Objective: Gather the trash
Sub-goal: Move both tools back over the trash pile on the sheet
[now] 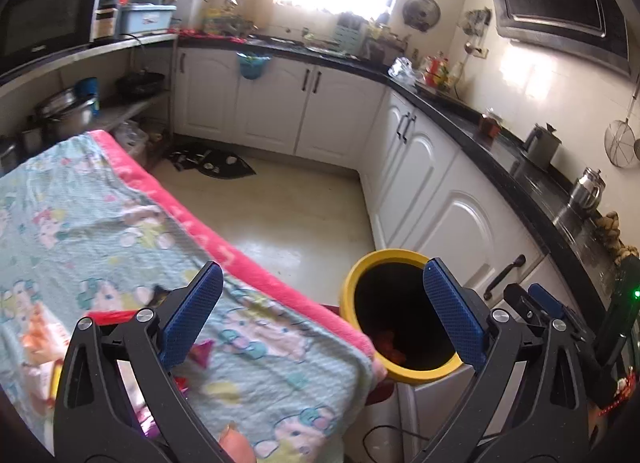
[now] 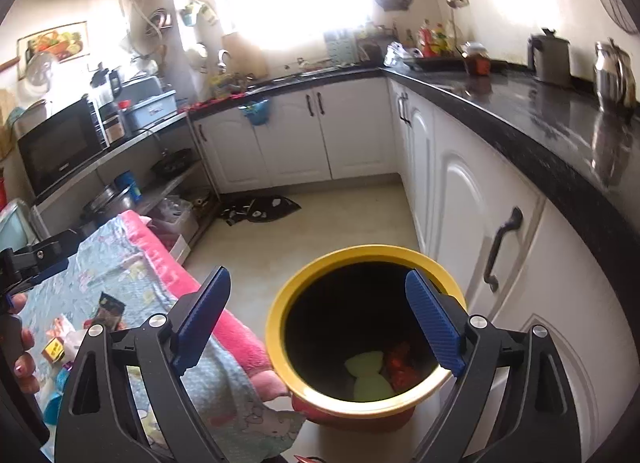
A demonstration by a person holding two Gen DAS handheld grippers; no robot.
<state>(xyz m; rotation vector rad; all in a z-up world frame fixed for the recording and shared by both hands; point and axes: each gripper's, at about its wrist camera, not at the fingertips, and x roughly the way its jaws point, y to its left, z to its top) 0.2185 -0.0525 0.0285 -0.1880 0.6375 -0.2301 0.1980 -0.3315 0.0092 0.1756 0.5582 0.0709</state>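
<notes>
The right gripper (image 2: 318, 321) points down over the bin (image 2: 280, 315), jaws wide, nothing between them. The left gripper (image 1: 322, 313) is also wide and empty, over the edge of the cloth (image 1: 100, 223) beside the bin. A hand (image 2: 22, 347) holds it at the left. In the bin lie pale peels (image 2: 366, 377) and red trash (image 2: 400, 363). More wrappers (image 2: 108, 309) lie on the cloth. Around are white cabinets (image 2: 360, 131), a black counter (image 2: 540, 111) and a microwave (image 2: 60, 147).
</notes>
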